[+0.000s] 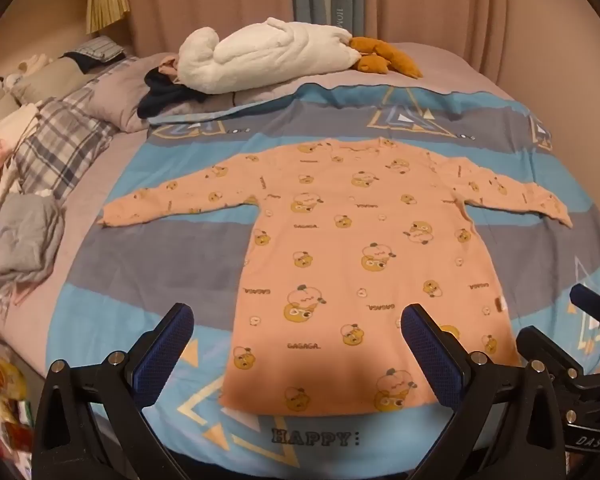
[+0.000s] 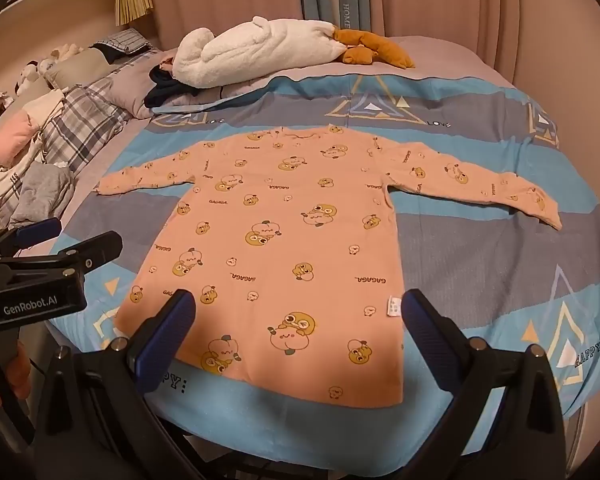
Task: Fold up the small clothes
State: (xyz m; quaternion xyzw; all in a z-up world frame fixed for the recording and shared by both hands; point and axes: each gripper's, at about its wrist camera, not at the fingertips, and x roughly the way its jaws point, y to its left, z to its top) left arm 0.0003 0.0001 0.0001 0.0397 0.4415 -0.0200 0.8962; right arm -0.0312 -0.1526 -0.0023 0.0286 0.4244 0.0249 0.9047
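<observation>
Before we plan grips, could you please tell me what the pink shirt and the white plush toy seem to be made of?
Pink shirt: probably soft cotton knit, matte; it lies flat with gentle wrinkles and printed cartoons. White plush toy: fluffy fleece-like pile, matte, with nubby texture, probably synthetic.

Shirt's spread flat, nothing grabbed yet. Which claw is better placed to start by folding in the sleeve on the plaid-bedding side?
Probably the left claw: open, empty, nearer the pink shirt's sleeve. The right claw hangs open toward the opposite side.
</observation>
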